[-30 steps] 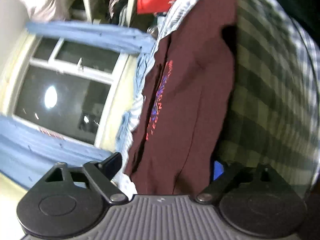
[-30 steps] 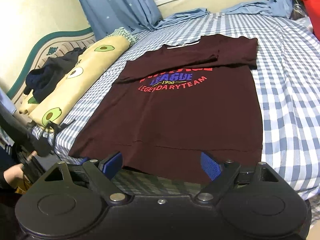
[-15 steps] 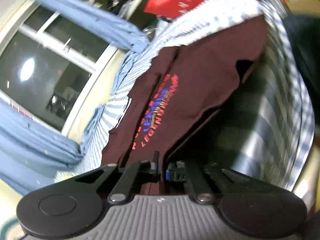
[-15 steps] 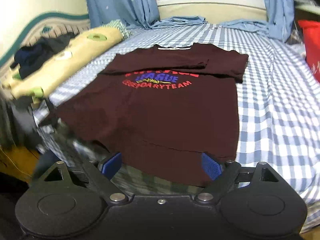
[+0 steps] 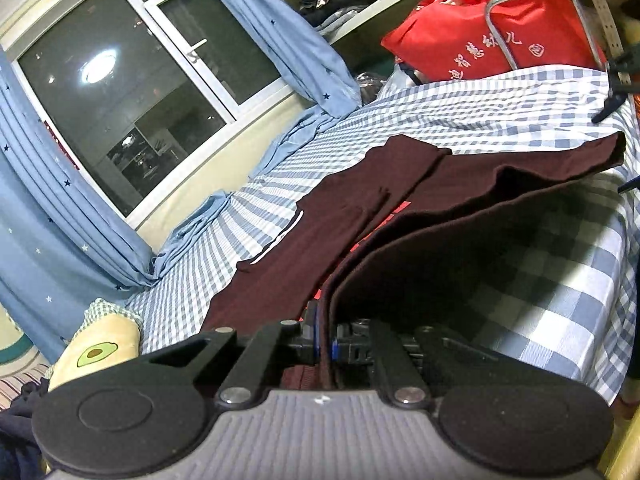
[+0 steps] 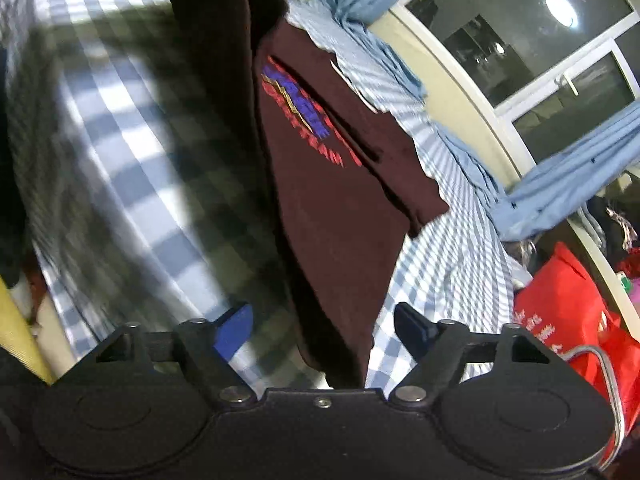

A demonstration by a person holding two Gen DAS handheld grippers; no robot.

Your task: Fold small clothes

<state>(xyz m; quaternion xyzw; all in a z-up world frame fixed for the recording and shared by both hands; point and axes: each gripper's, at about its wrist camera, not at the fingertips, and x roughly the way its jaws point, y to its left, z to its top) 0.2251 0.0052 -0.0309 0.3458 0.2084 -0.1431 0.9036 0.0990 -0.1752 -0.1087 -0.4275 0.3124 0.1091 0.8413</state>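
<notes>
The left gripper (image 5: 325,346) is clamped on the hem of the maroon shirt (image 5: 360,216), lifted off the checked bed (image 5: 500,96). The right gripper (image 6: 324,326) gapes around the hem. The print reads "…TEAM".

The shirt (image 5: 400,208) lies on the bed (image 5: 560,272), with its near edge lifted off the sheet. That edge sits between the fingers of the left gripper (image 5: 326,346). The right gripper (image 6: 324,328) is at the other near corner — its fingers are apart, one on each side of the cloth. Behind the bed is the window (image 5: 132,92), with curtains (image 5: 280,36) at its sides. A pillow (image 5: 100,348) lies at the left end of the bed, a bag (image 5: 480,36) past the right end.
</notes>
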